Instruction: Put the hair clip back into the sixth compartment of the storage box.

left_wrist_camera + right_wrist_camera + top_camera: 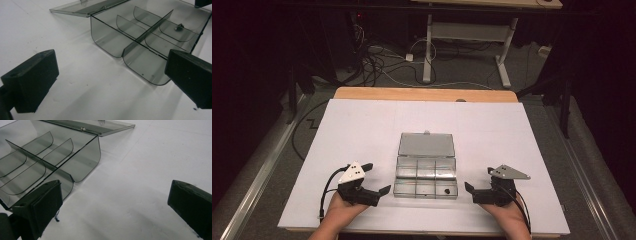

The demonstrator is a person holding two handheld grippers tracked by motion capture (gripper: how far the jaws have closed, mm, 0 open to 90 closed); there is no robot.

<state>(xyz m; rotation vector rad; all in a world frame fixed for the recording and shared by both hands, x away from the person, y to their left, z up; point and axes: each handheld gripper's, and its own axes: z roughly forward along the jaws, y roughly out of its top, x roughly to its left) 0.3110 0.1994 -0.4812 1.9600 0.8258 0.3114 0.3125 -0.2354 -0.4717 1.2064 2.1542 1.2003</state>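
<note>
Both grippers are resting on the white table (362,125), the left gripper (377,179) and right gripper (477,184) gaping empty, flanking the open 6-compartment box (426,176).

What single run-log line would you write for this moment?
left gripper: open, empty | right gripper: open, empty | clear smoky plastic compartment box: lid open, between grippers | small dark part: in near-right compartment | white table cover

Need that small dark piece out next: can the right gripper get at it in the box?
Probably yes. The box lies lid-open, the piece sits in its near right compartment, and the right gripper waits open just beside that end, nothing between.
</note>
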